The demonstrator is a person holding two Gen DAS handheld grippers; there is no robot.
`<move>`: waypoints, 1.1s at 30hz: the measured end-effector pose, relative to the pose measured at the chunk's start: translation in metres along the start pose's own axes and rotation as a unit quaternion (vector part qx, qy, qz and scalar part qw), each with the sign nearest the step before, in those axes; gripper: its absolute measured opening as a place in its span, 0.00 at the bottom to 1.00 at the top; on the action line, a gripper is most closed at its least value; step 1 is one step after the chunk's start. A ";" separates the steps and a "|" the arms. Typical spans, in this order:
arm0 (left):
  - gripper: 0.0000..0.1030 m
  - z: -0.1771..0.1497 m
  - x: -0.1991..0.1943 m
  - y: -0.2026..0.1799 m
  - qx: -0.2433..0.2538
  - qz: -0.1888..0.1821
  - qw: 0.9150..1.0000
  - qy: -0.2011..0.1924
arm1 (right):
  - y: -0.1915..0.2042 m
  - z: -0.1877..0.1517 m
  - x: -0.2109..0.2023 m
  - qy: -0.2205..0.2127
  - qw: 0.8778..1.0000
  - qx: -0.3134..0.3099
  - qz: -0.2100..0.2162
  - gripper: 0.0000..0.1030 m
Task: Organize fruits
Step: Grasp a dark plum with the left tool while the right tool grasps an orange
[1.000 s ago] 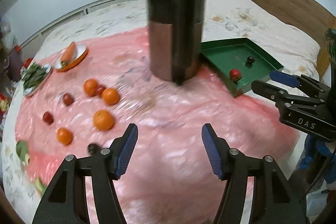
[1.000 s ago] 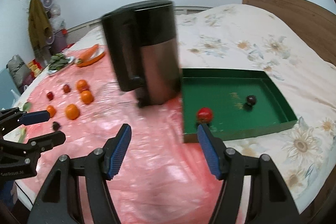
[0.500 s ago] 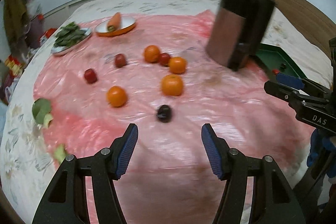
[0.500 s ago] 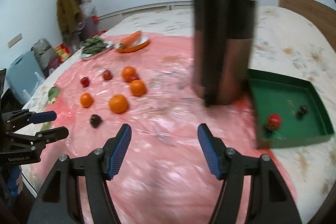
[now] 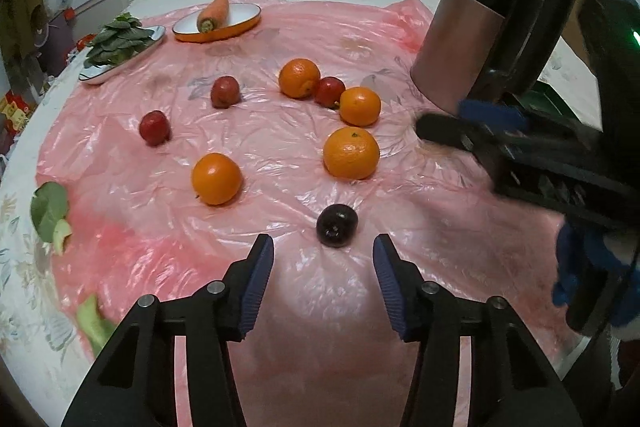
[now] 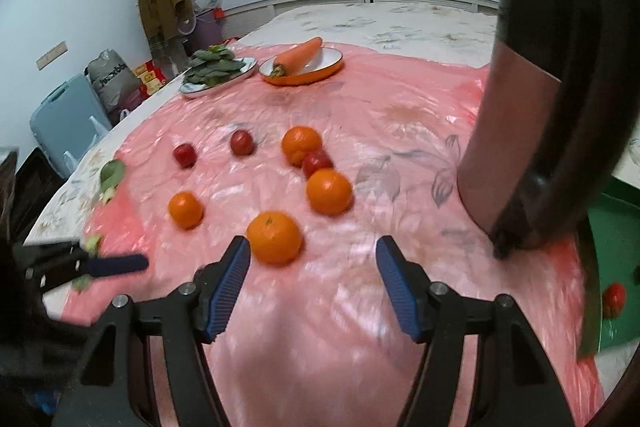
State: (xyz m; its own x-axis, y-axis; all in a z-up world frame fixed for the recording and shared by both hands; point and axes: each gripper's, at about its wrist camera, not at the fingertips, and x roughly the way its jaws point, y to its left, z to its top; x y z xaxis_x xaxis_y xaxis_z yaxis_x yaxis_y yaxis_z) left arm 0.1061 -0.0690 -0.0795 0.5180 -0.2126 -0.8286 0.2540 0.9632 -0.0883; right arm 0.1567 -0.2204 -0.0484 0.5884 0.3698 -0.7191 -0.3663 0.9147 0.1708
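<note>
A dark plum (image 5: 337, 225) lies on the pink plastic sheet (image 5: 280, 307), just ahead of my left gripper (image 5: 323, 255) and in line with its gap. The jaws are closing and the pads do not touch the plum. Several oranges and three red fruits lie farther back; the nearest orange (image 6: 274, 237) sits just beyond the left fingertip of my right gripper (image 6: 313, 255), which is open and empty. A green tray (image 6: 612, 227) at the far right holds a red fruit (image 6: 614, 299). The plum is not visible in the right wrist view.
A tall black and copper bin (image 5: 472, 43) stands on the sheet beside the tray. At the back are a carrot in an orange dish (image 5: 216, 23) and a plate of greens (image 5: 120, 47). Loose leaves (image 5: 50, 211) lie at the left edge. The right gripper (image 5: 452, 121) reaches in from the right.
Both views swung left from the bin and tray to the loose fruit. My left gripper came down close to the plum and its jaws narrowed. The right gripper closed in on the oranges.
</note>
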 end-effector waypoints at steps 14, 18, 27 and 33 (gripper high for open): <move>0.28 0.005 0.029 0.005 -0.020 -0.026 0.999 0.018 | -0.016 0.039 0.084 0.050 0.999 -0.004 -0.001 0.55; 0.28 0.006 0.032 0.002 -0.017 -0.032 0.999 0.021 | -0.016 0.035 0.098 0.065 0.998 -0.003 0.003 0.50; 0.28 0.008 0.037 -0.001 -0.011 -0.035 0.999 0.024 | -0.013 0.032 0.103 0.071 0.997 -0.013 0.013 0.32; 0.28 0.013 0.041 -0.003 -0.006 -0.043 0.999 0.030 | -0.014 0.030 0.103 0.072 0.997 -0.009 0.015 0.32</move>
State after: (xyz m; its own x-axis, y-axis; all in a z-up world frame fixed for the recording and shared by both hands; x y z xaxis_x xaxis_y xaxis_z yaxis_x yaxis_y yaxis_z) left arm 0.1371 -0.0827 -0.1061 0.4441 -0.2838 -0.8498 0.2858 0.9438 -0.1659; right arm 0.2444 -0.1906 -0.1043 0.4673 0.3692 -0.8033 -0.3961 0.8997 0.1831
